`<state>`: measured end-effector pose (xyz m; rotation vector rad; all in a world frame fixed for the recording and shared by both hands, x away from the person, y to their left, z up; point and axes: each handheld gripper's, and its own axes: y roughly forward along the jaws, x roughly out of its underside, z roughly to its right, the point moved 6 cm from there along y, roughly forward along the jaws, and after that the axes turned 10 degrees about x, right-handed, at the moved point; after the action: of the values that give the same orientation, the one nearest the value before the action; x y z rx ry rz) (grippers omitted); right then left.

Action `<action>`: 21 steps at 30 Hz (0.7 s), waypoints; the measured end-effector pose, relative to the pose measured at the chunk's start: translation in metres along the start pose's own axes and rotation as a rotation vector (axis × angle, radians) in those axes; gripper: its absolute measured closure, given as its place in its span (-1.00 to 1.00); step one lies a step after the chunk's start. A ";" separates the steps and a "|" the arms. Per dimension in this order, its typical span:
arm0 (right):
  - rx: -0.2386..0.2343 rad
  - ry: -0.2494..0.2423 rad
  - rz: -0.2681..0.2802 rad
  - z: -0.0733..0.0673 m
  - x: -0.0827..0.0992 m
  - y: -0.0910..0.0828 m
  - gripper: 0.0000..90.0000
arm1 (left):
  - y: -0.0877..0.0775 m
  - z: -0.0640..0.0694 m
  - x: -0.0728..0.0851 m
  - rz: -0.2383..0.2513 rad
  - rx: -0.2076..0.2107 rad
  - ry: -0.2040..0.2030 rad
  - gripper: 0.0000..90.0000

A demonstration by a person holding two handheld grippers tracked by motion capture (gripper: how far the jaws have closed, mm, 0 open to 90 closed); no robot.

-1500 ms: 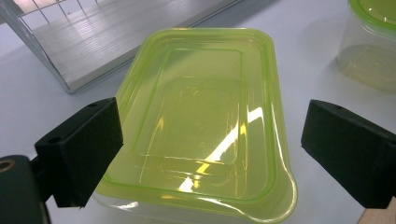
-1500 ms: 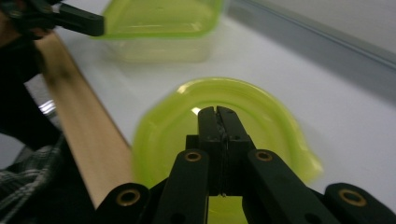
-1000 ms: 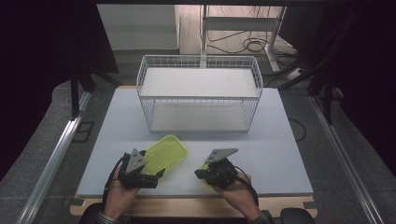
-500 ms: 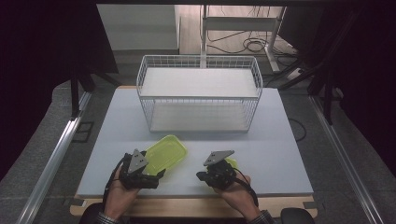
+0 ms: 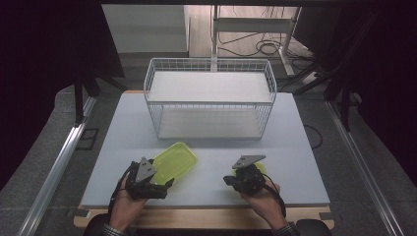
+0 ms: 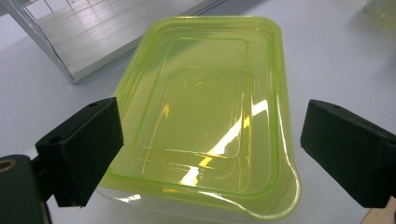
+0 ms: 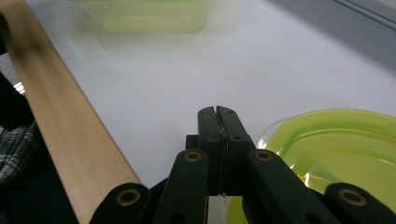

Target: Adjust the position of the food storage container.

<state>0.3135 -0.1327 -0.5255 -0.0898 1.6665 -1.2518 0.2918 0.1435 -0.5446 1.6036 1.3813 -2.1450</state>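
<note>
High view: the white table [image 5: 295, 147] carries a wire basket [image 5: 210, 98] at twelve o'clock. Down at seven o'clock the left gripper [image 5: 164, 183] sits in the person's left hand [image 5: 125, 206], a green tray [image 5: 174, 160] lying flat on the table just ahead of it, toward one o'clock. At five o'clock the right gripper [image 5: 227, 180] points toward nine, with a second green piece, the lid [image 5: 260, 168], peeking out beside it.

Left gripper view: jaws wide apart, the tray [image 6: 205, 112] flat on the table between them, the pads short of its rim, nothing clamped. The basket [image 6: 84, 42] shows at eleven o'clock.

Right gripper view: jaws pressed tight together, nothing between them. The lid [image 7: 345, 149] lies at four o'clock just beside them; the tray [image 7: 154, 16], blurred, sits at twelve across the table, whose wooden edge [image 7: 60, 126] runs at nine.
</note>
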 end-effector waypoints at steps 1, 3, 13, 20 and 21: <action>0.010 0.011 -0.002 0.006 0.003 -0.001 0.97 | 0.000 0.000 0.000 -0.002 0.000 0.000 -0.87; 0.014 0.016 -0.001 0.009 0.004 -0.002 0.97 | 0.000 0.000 0.000 -0.005 -0.002 0.002 -0.87; 0.099 0.119 0.012 0.053 0.018 -0.015 0.92 | 0.001 0.000 0.002 -0.023 -0.006 0.011 -0.87; 0.148 0.177 0.021 0.080 0.025 -0.022 0.92 | 0.003 0.000 0.003 -0.039 -0.004 0.013 -0.87; 0.156 0.182 0.022 0.083 0.026 -0.023 0.92 | 0.003 0.000 0.003 -0.041 -0.006 0.014 -0.87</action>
<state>0.3511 -0.2144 -0.5216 0.1404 1.7118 -1.4023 0.2922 0.1428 -0.5489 1.6050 1.4349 -2.1545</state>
